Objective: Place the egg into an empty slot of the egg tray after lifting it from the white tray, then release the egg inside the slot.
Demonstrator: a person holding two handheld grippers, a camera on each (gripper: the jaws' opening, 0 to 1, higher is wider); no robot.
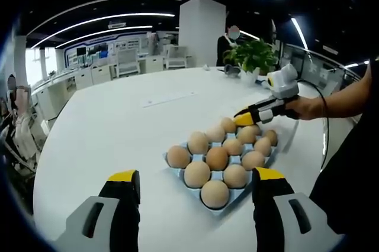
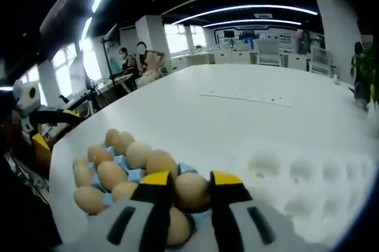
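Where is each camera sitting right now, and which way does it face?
Left gripper view: rides the open left gripper, facing across the white table at the egg tray; the person's hand holds the right gripper beyond it.
Right gripper view: rides the right gripper, low over the tray, jaws closed around an egg; the left gripper shows beyond.
Shared: tray, table, both grippers.

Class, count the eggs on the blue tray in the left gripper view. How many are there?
13 eggs on the blue tray: four along its left row, four in the middle, five along the right. The right gripper may hide more.
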